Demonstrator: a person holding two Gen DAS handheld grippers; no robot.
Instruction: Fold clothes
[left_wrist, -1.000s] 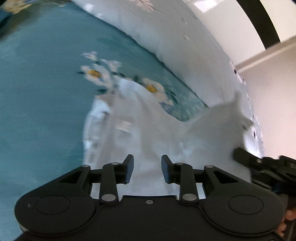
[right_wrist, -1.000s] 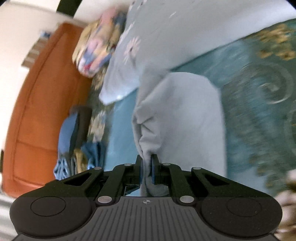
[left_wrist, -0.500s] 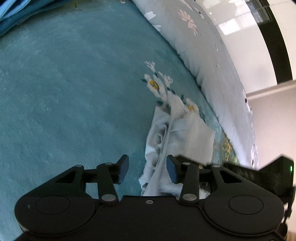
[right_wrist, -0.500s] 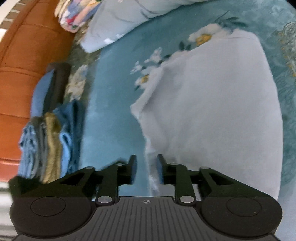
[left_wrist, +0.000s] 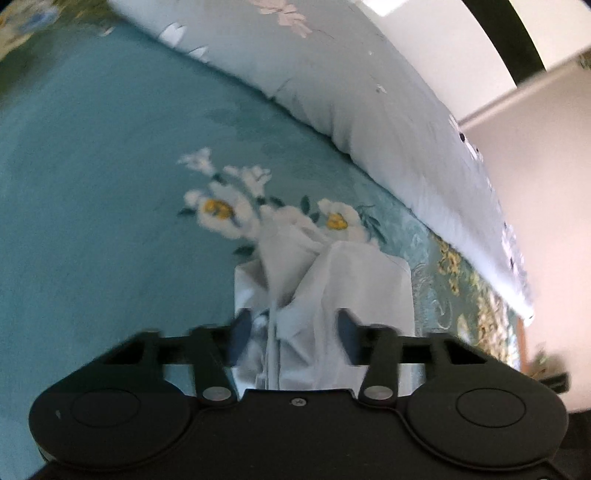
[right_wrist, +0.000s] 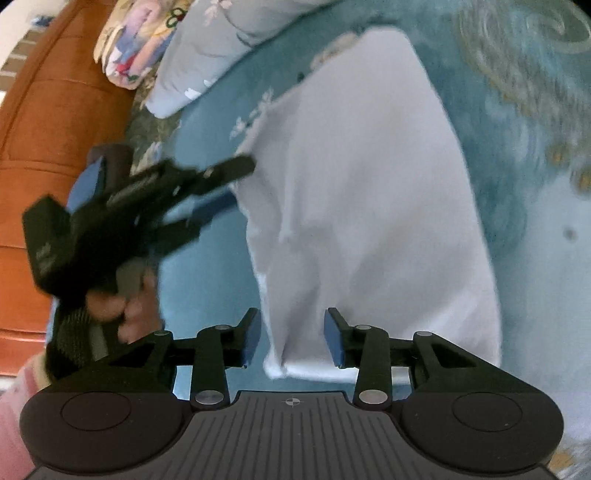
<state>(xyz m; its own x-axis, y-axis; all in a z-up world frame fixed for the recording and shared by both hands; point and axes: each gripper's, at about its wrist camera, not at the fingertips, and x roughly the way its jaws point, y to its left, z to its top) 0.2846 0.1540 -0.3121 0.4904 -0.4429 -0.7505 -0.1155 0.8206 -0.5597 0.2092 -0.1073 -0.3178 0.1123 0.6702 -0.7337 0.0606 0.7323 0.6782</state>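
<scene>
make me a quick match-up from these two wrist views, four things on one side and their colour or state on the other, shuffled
Things:
1. white garment
2. bedspread
3. headboard
4. right gripper

Colour or state:
a. orange-brown, padded
b. open, fingers either side of a cloth edge
c. teal with white flowers
d. pale, lying on the bed

Pairs: 1-d, 2-c, 3-a, 4-b
</scene>
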